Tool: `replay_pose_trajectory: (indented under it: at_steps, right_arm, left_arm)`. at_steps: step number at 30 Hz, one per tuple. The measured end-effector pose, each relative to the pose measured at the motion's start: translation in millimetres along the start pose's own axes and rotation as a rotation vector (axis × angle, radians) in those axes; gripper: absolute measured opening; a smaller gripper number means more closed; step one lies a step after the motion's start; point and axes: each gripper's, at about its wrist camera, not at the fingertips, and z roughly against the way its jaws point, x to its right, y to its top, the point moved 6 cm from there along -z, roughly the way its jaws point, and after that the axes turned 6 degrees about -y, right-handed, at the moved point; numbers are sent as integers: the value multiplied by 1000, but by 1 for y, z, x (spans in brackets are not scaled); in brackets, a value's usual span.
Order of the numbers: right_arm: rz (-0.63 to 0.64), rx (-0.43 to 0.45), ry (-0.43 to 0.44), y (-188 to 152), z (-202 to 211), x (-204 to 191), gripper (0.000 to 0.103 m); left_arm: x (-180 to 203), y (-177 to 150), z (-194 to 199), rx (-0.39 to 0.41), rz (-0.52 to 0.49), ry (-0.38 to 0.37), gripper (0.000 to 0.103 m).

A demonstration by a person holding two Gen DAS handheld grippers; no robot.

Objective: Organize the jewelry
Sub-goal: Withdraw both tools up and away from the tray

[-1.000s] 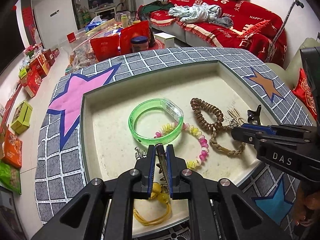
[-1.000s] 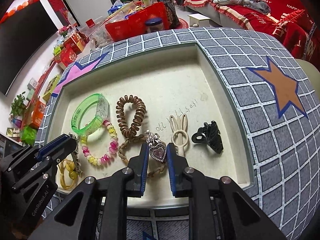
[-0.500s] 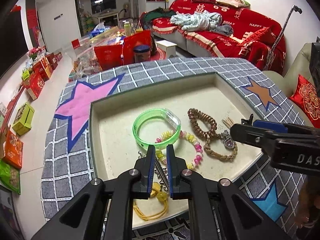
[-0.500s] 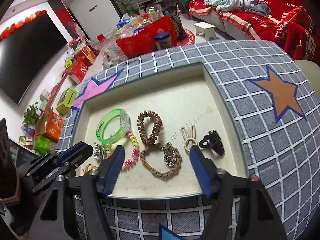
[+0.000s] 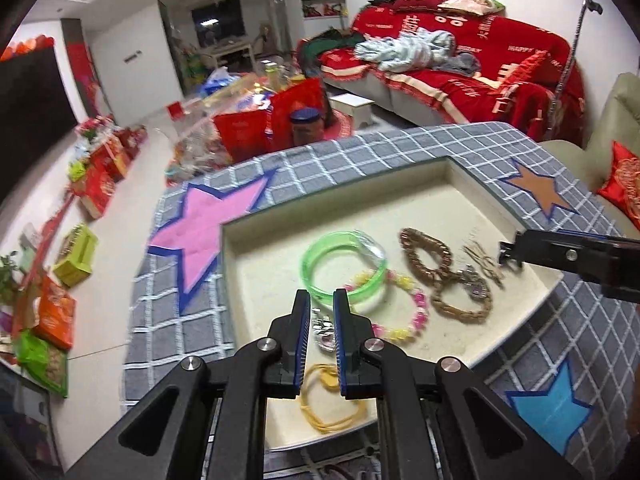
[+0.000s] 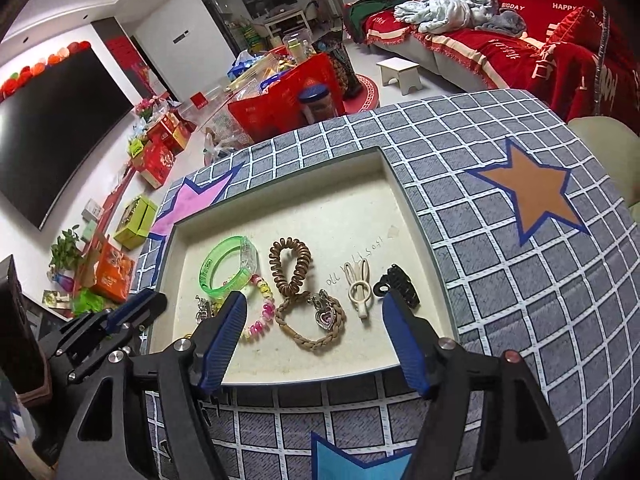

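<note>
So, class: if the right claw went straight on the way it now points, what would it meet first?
Most likely the heart pendant on the braided cord, which lies midway between the open right claw fingers on the tray. Depth is hard to judge through the fisheye.

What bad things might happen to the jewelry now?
The heart charm lies on the braided cord, so grabbing one might drag the other. The bead bracelet touches the green bangle and could get pulled along. The left gripper is nearly shut above a small silver piece and could knock it, while the right gripper is wide open.
</note>
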Motion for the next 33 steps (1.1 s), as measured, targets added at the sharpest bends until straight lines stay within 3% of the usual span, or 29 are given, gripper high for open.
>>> replay_pose_trajectory:
  at_steps: [3, 4, 5, 6, 8, 14, 19, 25, 33]
  right_arm:
    - [1, 2, -4, -1, 2, 2, 74]
    - [-1, 2, -5, -2, 3, 2, 74]
    - [-2, 1, -5, -2, 3, 3, 74]
    - [-4, 0, -6, -3, 3, 3, 74]
    - [-3, -1, -4, -3, 4, 4, 74]
    - [42, 4, -37, -7, 4, -2, 74]
    - [116, 36, -80, -14, 7, -13, 103]
    - [102, 34, -47, -19, 11, -16, 103]
    - [143, 59, -84, -36, 26, -16, 103]
  left_arm:
    - [-8, 2, 5, 9, 21, 14, 29]
    - [-10, 2, 6, 13, 25, 23, 39]
    - [-13, 2, 7, 14, 31, 38, 95]
    - [-17, 3, 10, 34, 45, 72, 103]
    - [-21, 5, 16, 71, 37, 111, 103]
    - [-25, 2, 12, 46, 48, 88, 103]
    - [-26, -10, 14, 18, 79, 75, 103]
    - [-22, -25, 23, 2, 84, 77, 103]
    - [-12, -47, 44, 25, 90, 78, 103]
